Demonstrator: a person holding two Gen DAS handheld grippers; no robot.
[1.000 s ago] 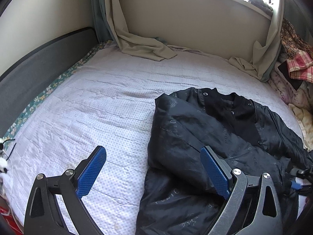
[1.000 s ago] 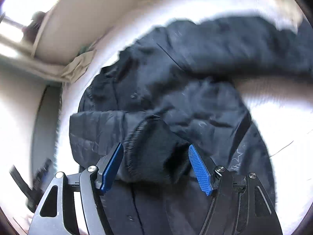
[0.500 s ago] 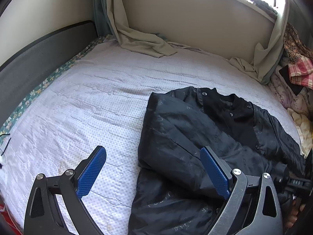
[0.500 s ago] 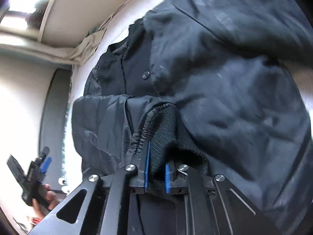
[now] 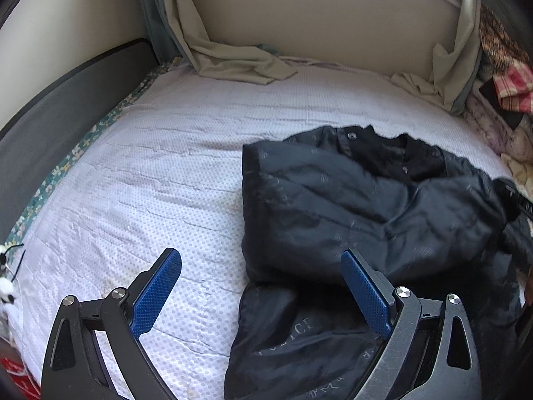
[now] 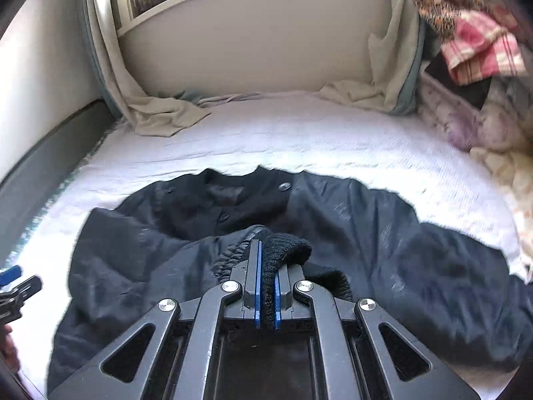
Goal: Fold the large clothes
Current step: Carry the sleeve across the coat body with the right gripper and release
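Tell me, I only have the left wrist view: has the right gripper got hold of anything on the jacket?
Observer: Yes. The right gripper is shut on the knitted sleeve cuff.
Operator: Is that sleeve off the bed?
Observer: The cuff sits raised over the jacket front, near the collar buttons.
Operator: Can that view see my left gripper?
Observer: Only its tip, at the far left edge, beside the jacket.

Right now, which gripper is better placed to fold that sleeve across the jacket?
Right. The right gripper is shut on the knit cuff of the black jacket, while the left gripper hangs open, holding nothing.
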